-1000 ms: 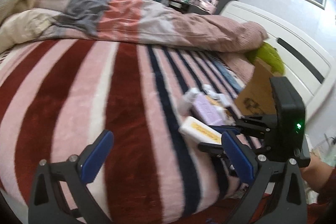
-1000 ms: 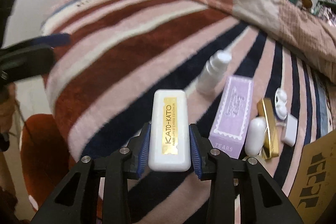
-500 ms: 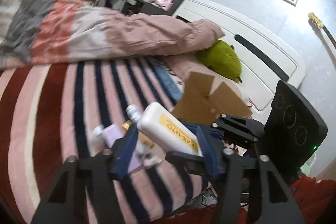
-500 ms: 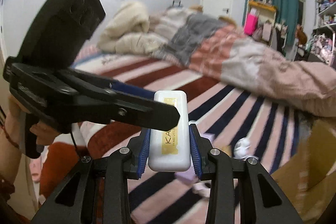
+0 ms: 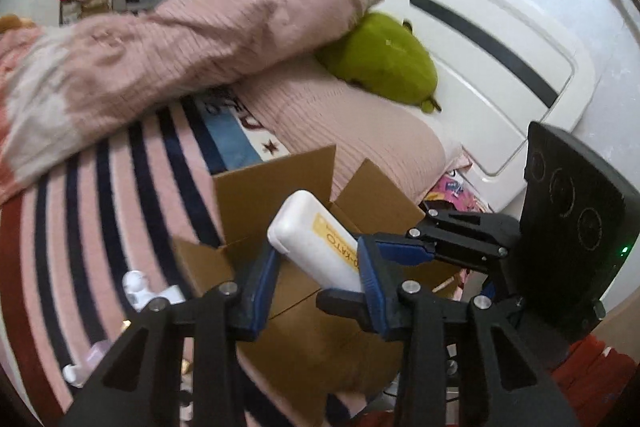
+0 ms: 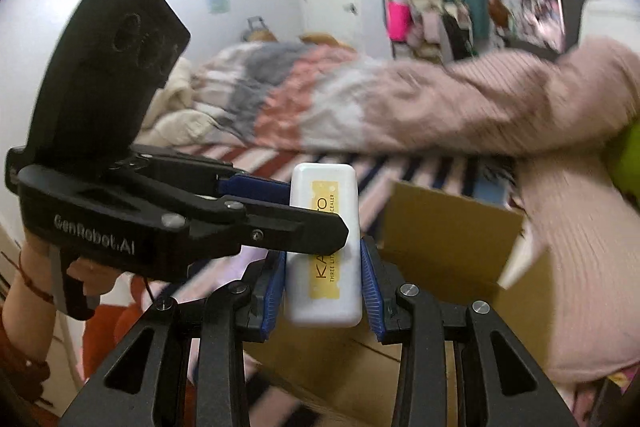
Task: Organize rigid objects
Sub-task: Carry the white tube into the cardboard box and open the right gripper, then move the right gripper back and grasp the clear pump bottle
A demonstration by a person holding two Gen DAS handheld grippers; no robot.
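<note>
The room behind is blurry. The left gripper (image 6: 320, 211) covers part of the white case (image 6: 324, 247), so its gold label cannot be read whole. The right gripper (image 6: 323, 287) squeezes the case tight between its blue pads, just above the open cardboard box (image 5: 276, 187) on the striped blanket (image 5: 80, 207). The left gripper's fingers sit on both sides of the case, but I cannot tell if they squeeze it.

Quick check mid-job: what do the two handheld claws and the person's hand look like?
Both claws, left claw and right claw, are black frames with silver screws and ribbed blue pads. The left carries white "GenRobot.AI" lettering; the right shows a green light. The bare hand wears a red string bracelet.
</note>
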